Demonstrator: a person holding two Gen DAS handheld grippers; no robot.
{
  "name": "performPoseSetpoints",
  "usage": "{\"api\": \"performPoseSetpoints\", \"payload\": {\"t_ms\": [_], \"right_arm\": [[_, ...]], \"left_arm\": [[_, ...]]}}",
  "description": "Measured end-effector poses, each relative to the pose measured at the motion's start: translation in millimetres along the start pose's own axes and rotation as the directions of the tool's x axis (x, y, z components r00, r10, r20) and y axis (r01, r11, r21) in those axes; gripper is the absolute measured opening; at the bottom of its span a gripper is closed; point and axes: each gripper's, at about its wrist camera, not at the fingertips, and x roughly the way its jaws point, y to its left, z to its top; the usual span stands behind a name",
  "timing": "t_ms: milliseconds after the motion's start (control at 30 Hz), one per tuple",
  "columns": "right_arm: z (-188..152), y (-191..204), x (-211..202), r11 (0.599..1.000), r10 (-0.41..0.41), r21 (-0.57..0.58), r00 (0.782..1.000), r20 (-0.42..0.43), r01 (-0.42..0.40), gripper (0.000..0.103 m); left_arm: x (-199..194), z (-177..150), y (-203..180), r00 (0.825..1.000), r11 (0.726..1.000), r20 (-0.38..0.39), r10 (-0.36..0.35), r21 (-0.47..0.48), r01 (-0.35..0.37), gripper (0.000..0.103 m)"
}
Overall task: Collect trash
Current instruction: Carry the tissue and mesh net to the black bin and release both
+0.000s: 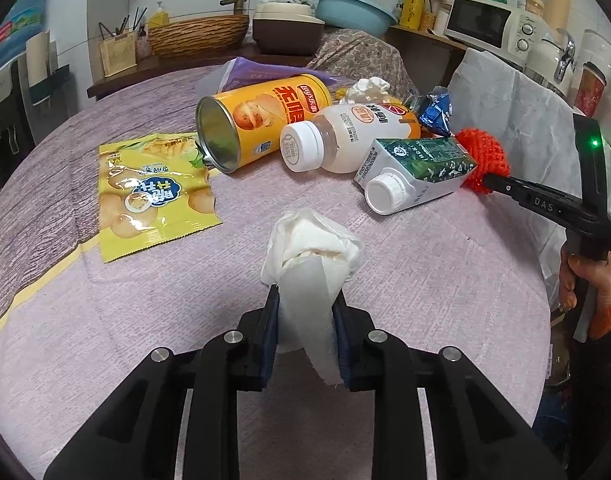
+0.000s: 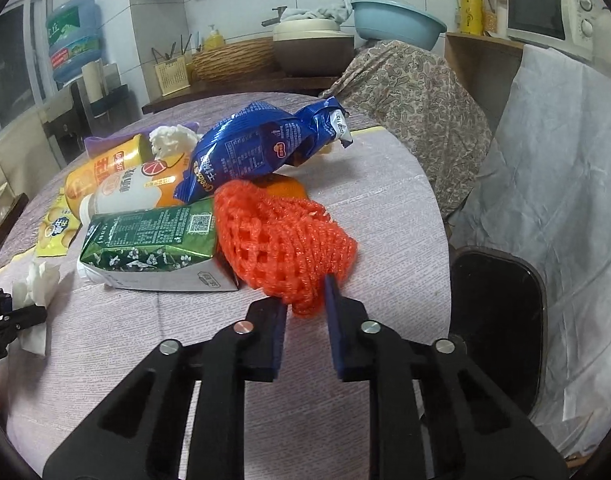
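Two claws gripping, crumpled white tissue (image 1: 311, 248) (left), orange mesh net (image 2: 283, 236) (right)

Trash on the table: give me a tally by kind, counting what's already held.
Tissue wads: 2
Snack bags: 2
Chip can: 1
Bottle: 1
Carton: 1
Orange net: 1
Total: 8

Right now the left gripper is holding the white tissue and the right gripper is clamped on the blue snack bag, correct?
Not quite. The left gripper does hold the white tissue, but the right gripper is on the orange foam net, not the blue snack bag, which lies behind it. The right wrist view shows this.
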Motion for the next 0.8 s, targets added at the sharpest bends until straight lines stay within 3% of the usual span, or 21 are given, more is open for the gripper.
{"api": "performPoseSetpoints", "payload": {"t_ms": [200,400,533,800], "right_arm": [[-11,-4,-25,0.999,0.024,0.040,0.998,0.055,-0.027,0.013],[-27,-24,-56,0.995,0.004,0.101,0.995,0.102,-0.014,0.013],[-35,-47,-75,0.989,-0.037,0.148,0.991,0.126,0.018,0.013],[-57,-123,-85,0.936,-0.202,0.309,0.976,0.085,0.167,0.013]], "left_arm": [[-5,0,-9,0.999,0.999,0.010,-0.036,0.014,0.036,0.025],[-12,11,-38,0.993,0.990,0.023,-0.120,0.084,0.117,0.025],[-5,27,-71,0.973,0.964,-0.008,-0.231,0.137,0.230,0.025],[29,65,-163,0.934,0.894,-0.067,-0.352,0.273,0.357,0.025]]}}
